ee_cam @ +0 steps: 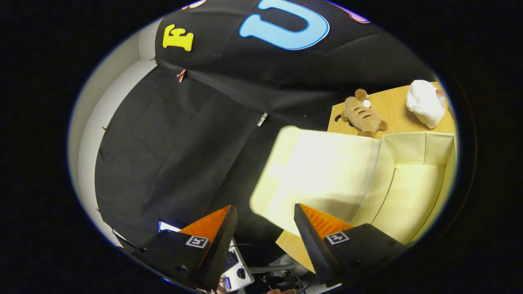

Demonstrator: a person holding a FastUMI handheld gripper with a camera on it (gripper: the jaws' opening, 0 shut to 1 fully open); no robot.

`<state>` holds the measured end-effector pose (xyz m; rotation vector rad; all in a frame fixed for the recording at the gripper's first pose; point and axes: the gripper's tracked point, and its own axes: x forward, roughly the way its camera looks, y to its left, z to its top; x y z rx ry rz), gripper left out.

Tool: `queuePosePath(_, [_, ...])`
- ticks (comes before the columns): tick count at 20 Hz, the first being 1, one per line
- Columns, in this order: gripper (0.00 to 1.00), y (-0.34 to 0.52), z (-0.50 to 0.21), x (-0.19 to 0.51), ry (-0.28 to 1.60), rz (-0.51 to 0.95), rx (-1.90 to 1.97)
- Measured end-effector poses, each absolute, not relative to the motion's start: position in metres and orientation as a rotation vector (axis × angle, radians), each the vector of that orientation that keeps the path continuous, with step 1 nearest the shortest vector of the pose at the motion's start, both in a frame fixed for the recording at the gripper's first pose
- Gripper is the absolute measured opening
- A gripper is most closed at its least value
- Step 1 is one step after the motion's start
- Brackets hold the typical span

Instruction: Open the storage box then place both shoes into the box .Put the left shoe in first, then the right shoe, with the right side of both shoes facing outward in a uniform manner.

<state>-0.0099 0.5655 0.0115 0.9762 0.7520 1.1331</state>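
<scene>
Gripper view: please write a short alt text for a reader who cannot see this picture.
The gripper is open, holding nothing, its fingers apart just before the raised lid of a pale storage box that stands open on a wooden table. Beyond the box lie a brown plush toy and a white bundle, with black cloth behind.

My gripper [265,212] ends in two wedge-shaped fingers [212,234] that taper to points, their tips set apart with a gap between them. Each inner face carries a ridged, sawtooth-textured pad [327,222]. Behind each wedge sits a boxy, matte housing, and on top of each housing is a small square white tag [197,241] printed with a black blocky marker pattern
</scene>
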Motion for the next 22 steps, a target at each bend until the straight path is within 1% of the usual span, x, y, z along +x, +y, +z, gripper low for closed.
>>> queuePosePath(6, [0.88, 0.544, 0.017, -0.01, 0.718, 1.117, 0.987])
queuePosePath(12, [0.89, 0.461, 0.016, -0.013, 0.591, 1.057, 0.893])
queuePosePath(17, [0.88, 0.375, -0.01, -0.02, 0.481, 0.934, 0.733])
queuePosePath(22, [0.88, 0.27, -0.06, -0.022, 0.421, 0.741, 0.554])
